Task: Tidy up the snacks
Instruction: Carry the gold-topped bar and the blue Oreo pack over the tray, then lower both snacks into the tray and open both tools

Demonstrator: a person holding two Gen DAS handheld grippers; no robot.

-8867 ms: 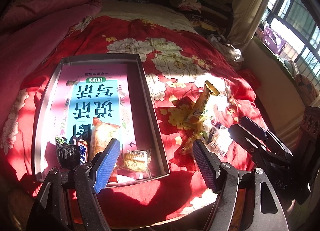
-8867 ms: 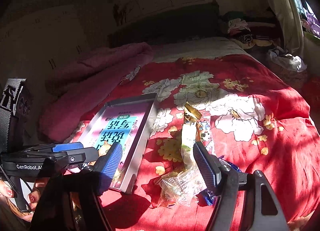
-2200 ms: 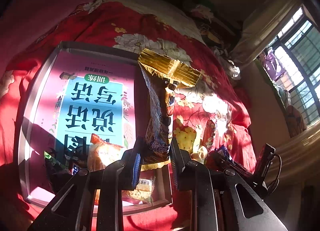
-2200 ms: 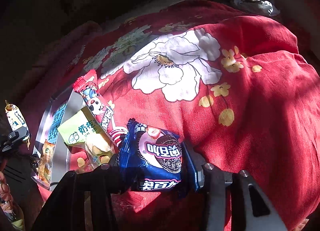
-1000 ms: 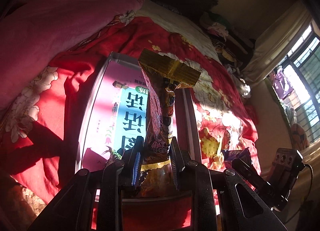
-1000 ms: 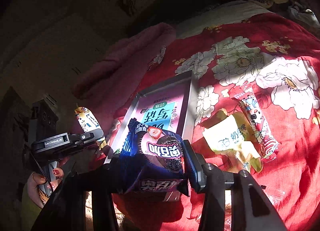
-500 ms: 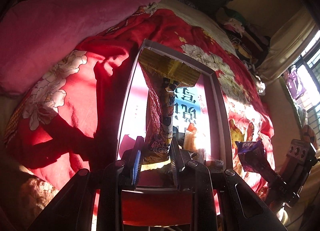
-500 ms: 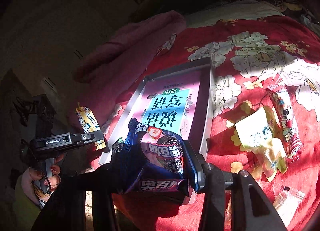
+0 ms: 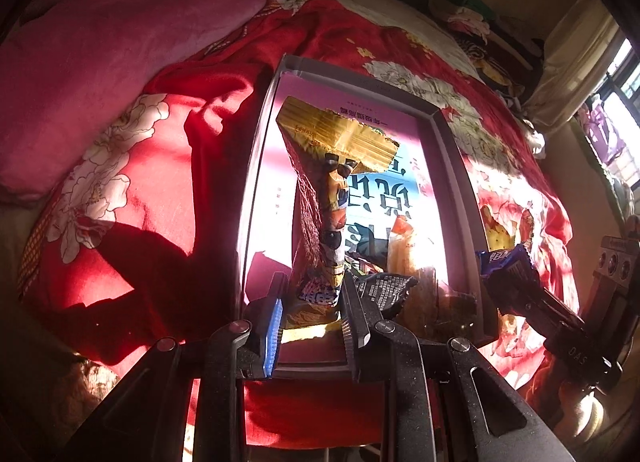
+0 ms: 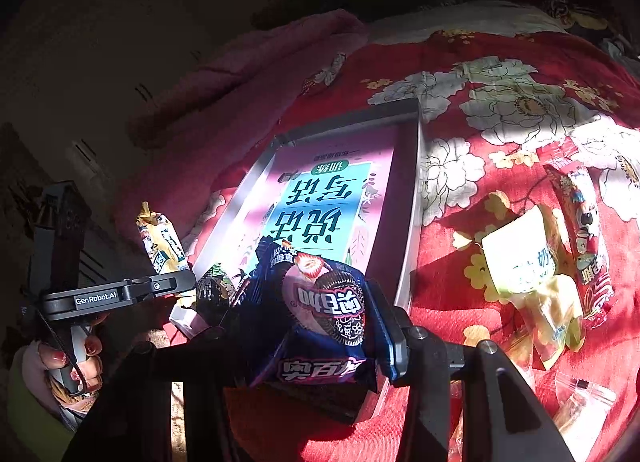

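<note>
My left gripper (image 9: 312,302) is shut on the lower end of a long golden snack packet (image 9: 320,190), which stands up over the near end of the grey tray (image 9: 256,190). The tray, lined with a pink and blue printed sheet, holds a black packet (image 9: 384,290) and an orange packet (image 9: 404,246) at its near end. In the right wrist view my right gripper (image 10: 312,322) is shut on a dark blue cookie packet (image 10: 320,310), close to the tray's near right corner (image 10: 412,198). The left gripper (image 10: 160,282) with its golden packet (image 10: 160,242) shows at the left.
On the red flowered bedspread right of the tray lie a pale yellow packet (image 10: 524,262), a long red packet (image 10: 584,230) and clear-wrapped sweets (image 10: 580,398). A pink blanket (image 9: 120,54) is heaped left of the tray. A hand (image 10: 76,358) grips the left tool.
Both grippers have come lower and nearer the tray's near end, each still holding its packet. The tray fills more of both views.
</note>
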